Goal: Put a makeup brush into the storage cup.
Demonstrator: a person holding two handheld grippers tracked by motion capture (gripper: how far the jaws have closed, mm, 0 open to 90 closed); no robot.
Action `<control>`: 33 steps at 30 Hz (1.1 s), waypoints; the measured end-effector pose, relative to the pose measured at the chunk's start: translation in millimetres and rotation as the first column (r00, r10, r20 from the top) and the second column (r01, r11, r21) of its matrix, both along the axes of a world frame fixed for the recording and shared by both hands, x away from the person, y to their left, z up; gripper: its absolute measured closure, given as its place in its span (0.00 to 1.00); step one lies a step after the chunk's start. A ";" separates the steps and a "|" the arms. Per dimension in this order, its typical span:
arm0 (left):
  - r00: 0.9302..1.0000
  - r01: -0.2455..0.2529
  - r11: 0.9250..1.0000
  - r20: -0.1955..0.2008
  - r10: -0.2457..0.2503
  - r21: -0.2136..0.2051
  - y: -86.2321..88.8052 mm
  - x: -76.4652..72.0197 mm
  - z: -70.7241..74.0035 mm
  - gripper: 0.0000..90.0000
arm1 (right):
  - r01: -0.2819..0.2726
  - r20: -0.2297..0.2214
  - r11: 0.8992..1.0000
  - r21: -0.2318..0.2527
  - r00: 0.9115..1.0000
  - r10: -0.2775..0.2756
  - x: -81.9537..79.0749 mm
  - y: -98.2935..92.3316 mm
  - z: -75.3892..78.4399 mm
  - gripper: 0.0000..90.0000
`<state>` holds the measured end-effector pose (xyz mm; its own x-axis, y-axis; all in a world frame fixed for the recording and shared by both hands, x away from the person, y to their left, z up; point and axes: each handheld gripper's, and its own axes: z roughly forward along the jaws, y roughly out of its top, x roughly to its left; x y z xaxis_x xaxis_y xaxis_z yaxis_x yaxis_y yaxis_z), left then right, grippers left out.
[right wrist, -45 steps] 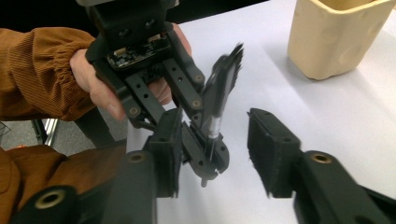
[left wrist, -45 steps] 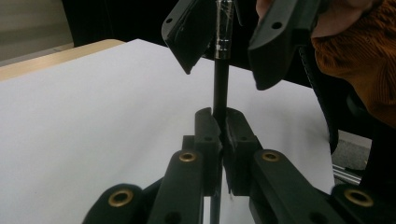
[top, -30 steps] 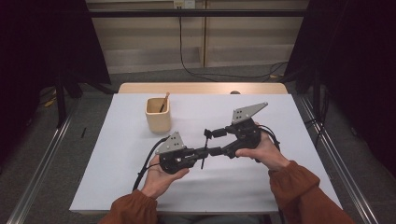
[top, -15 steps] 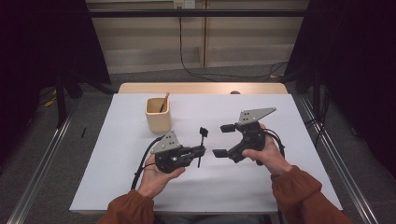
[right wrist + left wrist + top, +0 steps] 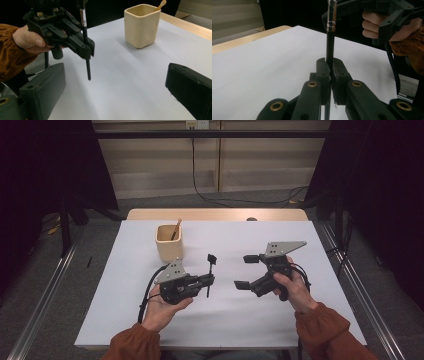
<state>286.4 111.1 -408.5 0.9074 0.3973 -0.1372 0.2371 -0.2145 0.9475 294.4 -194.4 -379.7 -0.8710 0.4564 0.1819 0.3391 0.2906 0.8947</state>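
2 grippers are above the white table (image 5: 125, 320), 1 in each hand. The left gripper (image 5: 209, 279) has its jaws clamped on a thin black brush (image 5: 210, 272), which stands nearly upright between the fingers (image 5: 323, 71); the pads press on the handle's lower part. In the left gripper view the handle rises above the fingertips to a silver ferrule, and a short end sticks out below them. In the high view the brush's dark flat head sits well above the jaws.

The right gripper (image 5: 247, 271) has its jaws spread wide with nothing between them; they have just been opening. Its fingers (image 5: 42, 87) point toward the left gripper, apart from the brush, with bare table between the 2 grippers. In the right gripper view the brush hangs beyond the left-hand finger, its lower tip just above the table.

1 cream square cup (image 5: 169, 241) stands on the table beyond the left gripper's fingers, well apart from them, with a wooden stick (image 5: 176, 228) leaning inside it.
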 end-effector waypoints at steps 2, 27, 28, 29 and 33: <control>1.000 -0.002 1.000 -0.002 0.002 -0.004 1.7 0.1 0.2 0.95 | 0.032 0.010 0.999 0.000 0.999 -0.032 -1.9 -2.8 -2.3 0.03; 0.999 -0.044 0.999 0.003 0.044 -0.009 21.3 1.9 7.0 0.95 | 0.157 0.013 0.987 0.038 0.987 -0.158 -18.7 -32.7 -14.7 0.02; 0.999 -0.047 0.999 0.004 0.047 -0.004 22.7 2.0 7.6 0.95 | 0.161 0.014 0.986 0.041 0.987 -0.162 -19.5 -33.4 -14.3 0.02; 0.999 -0.054 0.998 0.000 0.054 -0.009 23.7 1.9 7.9 0.95 | 0.169 0.016 0.985 0.041 0.985 -0.169 -20.3 -34.0 -13.9 0.02; 0.998 -0.057 0.998 0.000 0.057 -0.012 27.3 2.9 9.2 0.95 | 0.186 0.029 0.981 0.043 0.982 -0.188 -24.0 -36.0 -14.0 0.02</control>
